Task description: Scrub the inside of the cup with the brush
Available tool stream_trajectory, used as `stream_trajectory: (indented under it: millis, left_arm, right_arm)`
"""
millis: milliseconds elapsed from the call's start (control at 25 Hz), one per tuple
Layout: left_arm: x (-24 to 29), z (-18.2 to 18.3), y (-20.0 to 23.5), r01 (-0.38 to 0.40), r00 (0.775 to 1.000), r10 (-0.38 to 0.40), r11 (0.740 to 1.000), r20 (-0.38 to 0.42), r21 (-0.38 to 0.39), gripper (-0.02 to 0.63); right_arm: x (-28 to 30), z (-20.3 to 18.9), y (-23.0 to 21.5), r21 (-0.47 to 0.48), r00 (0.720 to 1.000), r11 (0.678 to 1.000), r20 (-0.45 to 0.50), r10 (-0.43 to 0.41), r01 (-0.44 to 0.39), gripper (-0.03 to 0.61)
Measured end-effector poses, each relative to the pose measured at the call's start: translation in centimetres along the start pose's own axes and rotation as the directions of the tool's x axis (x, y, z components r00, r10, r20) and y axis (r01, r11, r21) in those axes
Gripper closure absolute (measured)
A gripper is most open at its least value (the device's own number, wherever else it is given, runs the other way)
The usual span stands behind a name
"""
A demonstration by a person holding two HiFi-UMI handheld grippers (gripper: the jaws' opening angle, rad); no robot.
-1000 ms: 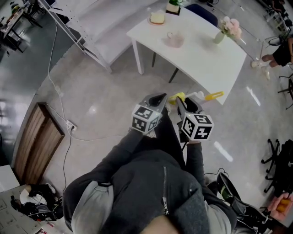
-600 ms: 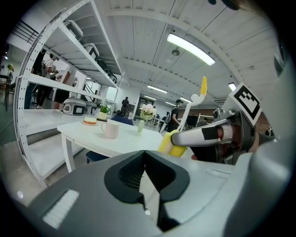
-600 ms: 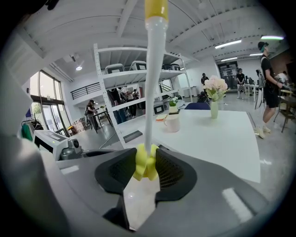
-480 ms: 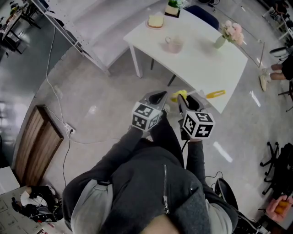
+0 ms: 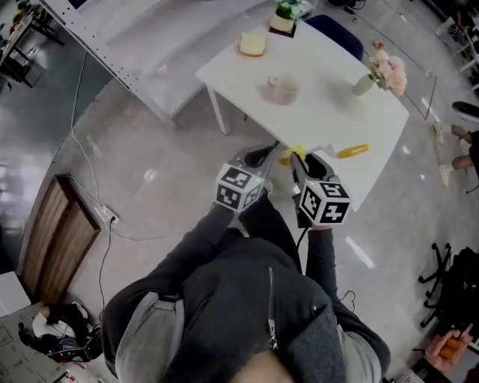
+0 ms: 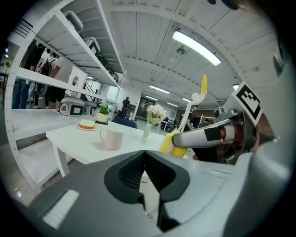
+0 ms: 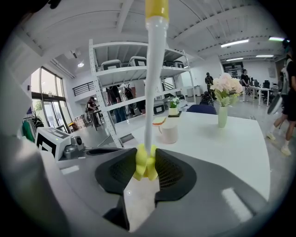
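Scrubbing not begun: right hand-held gripper (image 7: 147, 170) pinches the white-handled yellow-sponge brush (image 7: 151, 92), left hand-held gripper (image 6: 144, 173) pressed together empty, pale pink cup (image 5: 284, 88) untouched upper centre.

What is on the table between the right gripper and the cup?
Nothing: only bare white table lies between the right gripper, shut on the brush, and the cup. The head view shows it best.

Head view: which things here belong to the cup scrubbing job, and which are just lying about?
Job:
- cup
- brush, clamped in the right tool

Lying about:
- flower vase
- cake plate
- potted plant
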State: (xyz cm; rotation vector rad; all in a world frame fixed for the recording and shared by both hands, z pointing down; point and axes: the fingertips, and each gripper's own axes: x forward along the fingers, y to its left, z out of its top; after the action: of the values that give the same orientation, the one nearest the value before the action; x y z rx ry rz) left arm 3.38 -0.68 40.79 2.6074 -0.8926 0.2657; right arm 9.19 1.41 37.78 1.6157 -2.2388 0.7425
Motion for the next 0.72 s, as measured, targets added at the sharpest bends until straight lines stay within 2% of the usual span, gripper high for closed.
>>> stream_trajectory:
  millis: [400, 720]
  left_arm:
    - [5.9, 2.2, 4.5, -0.026, 1.000, 0.026, 0.999, -0.014, -0.023, 0.615]
    - [10.7, 4.7, 7.4, -0.035, 0.999, 0.035, 0.999, -0.012, -0.006, 0.615]
  right_arm:
    - [5.5, 3.6, -4.3, 0.003, 0.999, 1.000, -0.029, 0.017, -0.017, 0.453]
    - [8.6, 7.2, -8.3, -0.007, 1.000, 1.000, -0.008, 0.011, -0.011, 0.453]
